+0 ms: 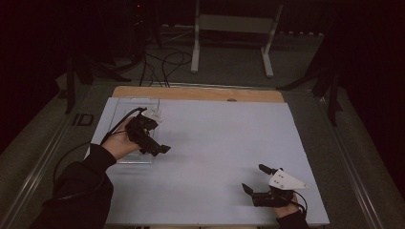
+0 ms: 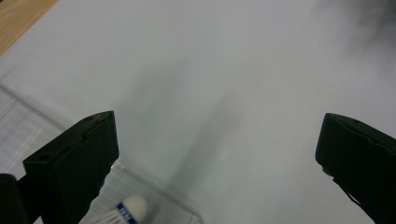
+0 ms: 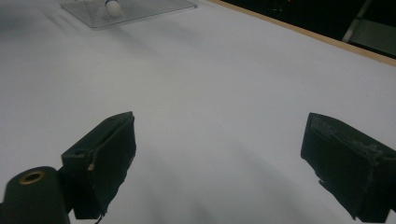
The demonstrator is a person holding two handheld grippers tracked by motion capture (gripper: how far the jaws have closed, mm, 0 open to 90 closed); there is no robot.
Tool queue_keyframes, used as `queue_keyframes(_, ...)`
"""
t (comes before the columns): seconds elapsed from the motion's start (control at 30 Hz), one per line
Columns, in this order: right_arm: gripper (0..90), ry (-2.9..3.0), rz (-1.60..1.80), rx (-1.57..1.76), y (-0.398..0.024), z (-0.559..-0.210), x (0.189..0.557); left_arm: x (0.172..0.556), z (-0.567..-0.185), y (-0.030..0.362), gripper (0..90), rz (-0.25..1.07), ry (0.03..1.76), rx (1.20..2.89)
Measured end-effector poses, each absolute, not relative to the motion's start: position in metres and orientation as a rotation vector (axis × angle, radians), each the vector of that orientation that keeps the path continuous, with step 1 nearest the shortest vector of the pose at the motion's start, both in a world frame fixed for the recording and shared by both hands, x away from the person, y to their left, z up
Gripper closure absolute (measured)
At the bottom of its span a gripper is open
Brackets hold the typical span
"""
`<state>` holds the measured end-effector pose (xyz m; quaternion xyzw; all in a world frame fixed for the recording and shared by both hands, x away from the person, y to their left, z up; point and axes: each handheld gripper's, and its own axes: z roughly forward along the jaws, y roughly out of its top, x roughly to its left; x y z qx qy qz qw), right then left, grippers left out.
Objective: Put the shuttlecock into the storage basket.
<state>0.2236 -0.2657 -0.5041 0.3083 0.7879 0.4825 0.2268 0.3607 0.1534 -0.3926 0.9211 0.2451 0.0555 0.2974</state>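
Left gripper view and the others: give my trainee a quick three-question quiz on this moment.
1. True or false: the left gripper has its jaws spread apart.
2. What lies in the clear tray? A) a shuttlecock B) a cup C) a spoon
3. Fill in: the right gripper hovers over the ____ sheet.

Key: 1 true; 2 A; 3 white.

High view looks down on the white mat (image 1: 215,157) — gripper views skim it close, seemingly sharing the clear tray (image 3: 140,10).
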Motion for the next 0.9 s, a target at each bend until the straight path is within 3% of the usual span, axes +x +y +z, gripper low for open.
queue_keyframes(0.9, 10.3, 2.167, 1.330, 0.842, -0.266, -0.502, 0.222, 0.344, -0.399, 0.108, 0.3, 0.093, 0.512, 2.461)
